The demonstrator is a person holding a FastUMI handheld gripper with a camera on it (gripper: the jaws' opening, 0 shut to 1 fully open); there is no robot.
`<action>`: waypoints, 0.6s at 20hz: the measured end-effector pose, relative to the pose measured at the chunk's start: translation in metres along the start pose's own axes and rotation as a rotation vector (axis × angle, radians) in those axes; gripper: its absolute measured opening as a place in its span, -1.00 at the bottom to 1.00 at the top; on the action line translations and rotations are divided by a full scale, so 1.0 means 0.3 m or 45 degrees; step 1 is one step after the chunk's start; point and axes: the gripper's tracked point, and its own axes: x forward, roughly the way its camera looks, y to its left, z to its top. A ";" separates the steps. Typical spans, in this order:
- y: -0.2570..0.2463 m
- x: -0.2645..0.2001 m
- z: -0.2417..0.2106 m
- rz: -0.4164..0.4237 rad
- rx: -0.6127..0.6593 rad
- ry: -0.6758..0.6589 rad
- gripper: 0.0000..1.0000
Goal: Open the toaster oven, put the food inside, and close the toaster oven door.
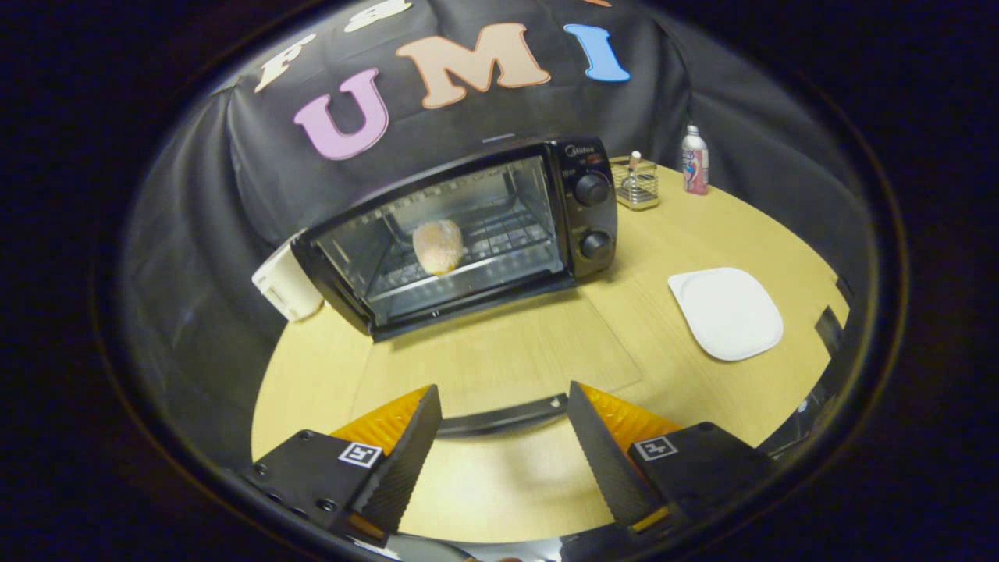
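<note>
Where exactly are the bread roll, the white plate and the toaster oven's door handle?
bread roll (pixel 438 246), gripper view, its middle, on the oven rack.
white plate (pixel 727 312), gripper view, its flat centre.
door handle (pixel 503 417), gripper view, the bar between the open gripper (pixel 500 414) fingers.

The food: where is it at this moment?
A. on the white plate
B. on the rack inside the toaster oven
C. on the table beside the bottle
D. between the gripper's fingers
B: the food lies on the rack inside the toaster oven, whose door hangs open, while the white plate is bare and the gripper is open, holding nothing.
</note>
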 end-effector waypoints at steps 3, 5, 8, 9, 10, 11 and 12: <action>-0.025 0.019 -0.082 -0.017 -0.089 0.077 1.00; -0.028 0.041 -0.131 -0.017 -0.148 0.131 1.00; -0.020 0.072 -0.148 -0.020 -0.218 0.191 1.00; -0.012 0.082 -0.156 -0.015 -0.226 0.202 1.00; -0.007 0.089 -0.153 -0.012 -0.224 0.204 1.00; -0.004 0.105 -0.152 -0.007 -0.221 0.212 1.00; -0.003 0.108 -0.162 -0.007 -0.234 0.231 1.00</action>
